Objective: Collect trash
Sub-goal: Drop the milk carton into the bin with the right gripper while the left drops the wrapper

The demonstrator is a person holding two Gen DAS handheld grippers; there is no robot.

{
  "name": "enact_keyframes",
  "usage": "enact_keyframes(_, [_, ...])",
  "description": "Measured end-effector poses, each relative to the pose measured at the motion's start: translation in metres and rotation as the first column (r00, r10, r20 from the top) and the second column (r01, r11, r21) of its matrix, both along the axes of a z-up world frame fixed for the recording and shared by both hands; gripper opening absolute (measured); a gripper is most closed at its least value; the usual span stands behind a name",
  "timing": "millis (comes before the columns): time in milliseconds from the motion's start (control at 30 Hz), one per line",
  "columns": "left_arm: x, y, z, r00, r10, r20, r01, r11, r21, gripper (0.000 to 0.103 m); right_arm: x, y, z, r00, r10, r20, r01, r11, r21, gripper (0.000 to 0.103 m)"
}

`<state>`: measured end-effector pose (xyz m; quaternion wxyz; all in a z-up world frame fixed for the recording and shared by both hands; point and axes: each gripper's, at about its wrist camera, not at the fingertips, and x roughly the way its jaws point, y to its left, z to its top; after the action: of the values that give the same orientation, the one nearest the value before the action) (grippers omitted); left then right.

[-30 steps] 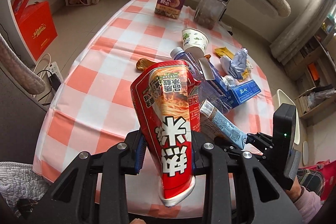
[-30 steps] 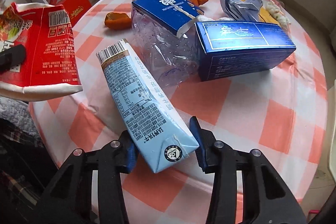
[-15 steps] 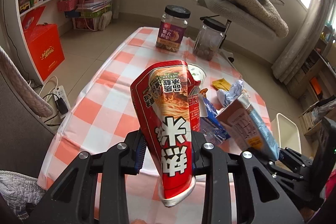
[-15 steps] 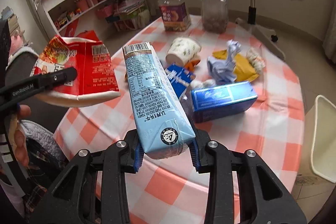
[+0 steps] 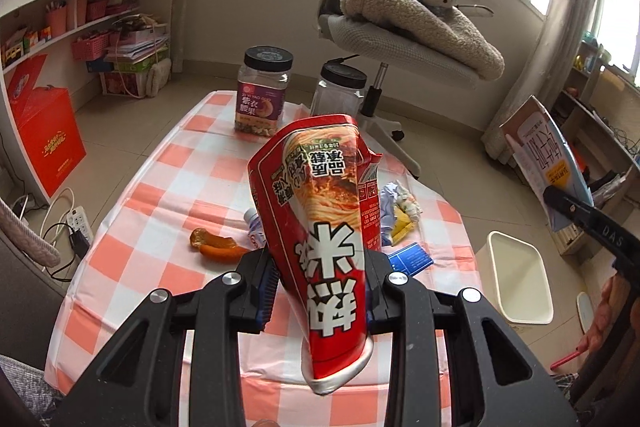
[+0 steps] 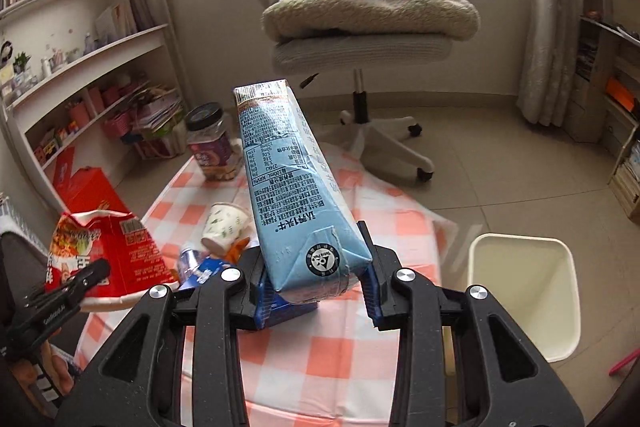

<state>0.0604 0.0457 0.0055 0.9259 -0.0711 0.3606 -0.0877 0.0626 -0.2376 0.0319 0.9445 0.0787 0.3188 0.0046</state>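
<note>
My left gripper is shut on a red noodle packet, held upright above the checked table. My right gripper is shut on a light blue milk carton, held high over the table's right part. The carton also shows at the right of the left wrist view, and the packet at the left of the right wrist view. A white bin stands on the floor right of the table; it also shows in the left wrist view.
On the table lie a paper cup, orange peel, a blue box, crumpled wrappers and two jars. An office chair with a blanket stands behind. Shelves line the left wall.
Both grippers have risen well above the table with their loads. The right gripper lifted the milk carton off the table, and the white bin has come into view.
</note>
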Motion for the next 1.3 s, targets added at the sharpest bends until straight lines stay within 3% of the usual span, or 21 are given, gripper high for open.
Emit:
enact_keyframes(233, [0.004,-0.034,-0.006,0.998,-0.069,0.015,0.068,0.997,0.034,0.032,-0.004,-0.071,-0.009,0.969,-0.247,-0.001,0.247,0.969,-0.030,0.034])
enact_keyframes(400, [0.007,-0.065,-0.005,0.992,-0.125,0.024,0.124,0.991,0.051,0.032,-0.011,-0.120,-0.043,0.901,-0.427,-0.077,0.422,0.903,-0.075,0.034])
enact_keyframes(500, [0.009,-0.093,-0.004,0.984,-0.175,0.028,0.173,0.982,0.074,0.032,-0.012,-0.142,-0.059,0.864,-0.481,-0.145,0.474,0.877,-0.083,0.034])
enact_keyframes(567, [0.012,-0.115,-0.004,0.978,-0.208,0.028,0.205,0.975,0.085,0.032,-0.015,-0.154,-0.062,0.840,-0.524,-0.144,0.512,0.852,-0.114,0.036])
enact_keyframes(600, [0.014,-0.127,-0.004,0.974,-0.226,0.029,0.223,0.971,0.085,0.032,-0.016,-0.159,-0.062,0.830,-0.542,-0.134,0.527,0.840,-0.130,0.044])
enact_keyframes(633, [0.015,-0.139,-0.003,0.970,-0.243,0.031,0.240,0.967,0.084,0.032,-0.019,-0.164,-0.061,0.819,-0.561,-0.125,0.545,0.827,-0.138,0.067])
enact_keyframes(700, [0.019,-0.165,-0.002,0.960,-0.278,0.031,0.275,0.958,0.078,0.032,-0.029,-0.180,-0.055,0.769,-0.634,-0.084,0.621,0.772,-0.138,0.097])
enact_keyframes(800, [0.021,-0.205,-0.003,0.943,-0.331,0.032,0.328,0.942,0.073,0.032,-0.045,-0.202,-0.041,0.719,-0.695,-0.013,0.691,0.716,-0.097,0.096])
enact_keyframes(933, [0.022,-0.253,-0.005,0.918,-0.396,0.025,0.394,0.917,0.068,0.032,-0.064,-0.235,-0.035,0.659,-0.752,-0.020,0.752,0.659,0.000,0.096])
enact_keyframes(1100, [0.020,-0.302,-0.008,0.889,-0.457,0.011,0.456,0.888,0.056,0.033,-0.080,-0.262,-0.034,0.615,-0.787,-0.047,0.787,0.608,0.103,0.096])
enact_keyframes(1300, [0.025,-0.354,-0.014,0.868,-0.496,-0.030,0.497,0.868,0.017,0.033,-0.099,-0.274,-0.027,0.566,-0.824,-0.022,0.817,0.557,0.148,0.096])
